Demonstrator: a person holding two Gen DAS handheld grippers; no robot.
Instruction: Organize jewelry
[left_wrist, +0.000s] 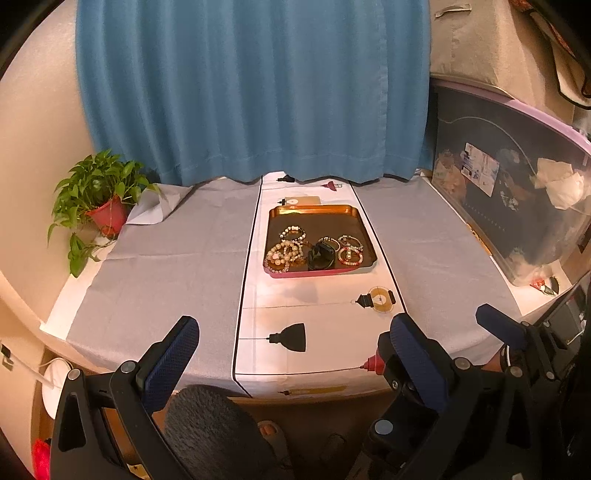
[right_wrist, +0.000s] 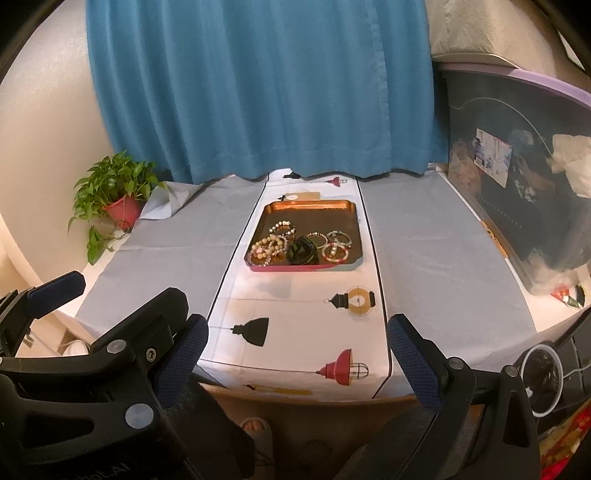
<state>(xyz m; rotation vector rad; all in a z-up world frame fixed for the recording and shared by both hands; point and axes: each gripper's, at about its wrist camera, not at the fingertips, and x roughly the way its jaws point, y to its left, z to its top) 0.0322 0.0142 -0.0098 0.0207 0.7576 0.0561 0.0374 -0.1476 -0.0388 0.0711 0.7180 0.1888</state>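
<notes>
A copper tray with a pink front rim (left_wrist: 317, 274) (right_wrist: 295, 268) sits on the white table runner in the middle of the table. In it lie several bead bracelets (left_wrist: 286, 251) (right_wrist: 267, 245) and a black pouch (left_wrist: 321, 255) (right_wrist: 303, 251). My left gripper (left_wrist: 295, 332) is open and empty, held back at the table's front edge, well short of the tray. My right gripper (right_wrist: 295, 332) is also open and empty at the front edge. In the left wrist view the right gripper's finger (left_wrist: 498, 325) shows at right; in the right wrist view the left gripper's finger (right_wrist: 55, 290) shows at left.
A potted green plant (left_wrist: 99, 192) (right_wrist: 114, 192) stands at the table's back left. A large dark storage bin with a purple lid (left_wrist: 517, 192) (right_wrist: 524, 184) stands along the right side. A blue curtain (left_wrist: 251, 92) hangs behind. Grey cloth (left_wrist: 166, 258) covers the table beside the runner.
</notes>
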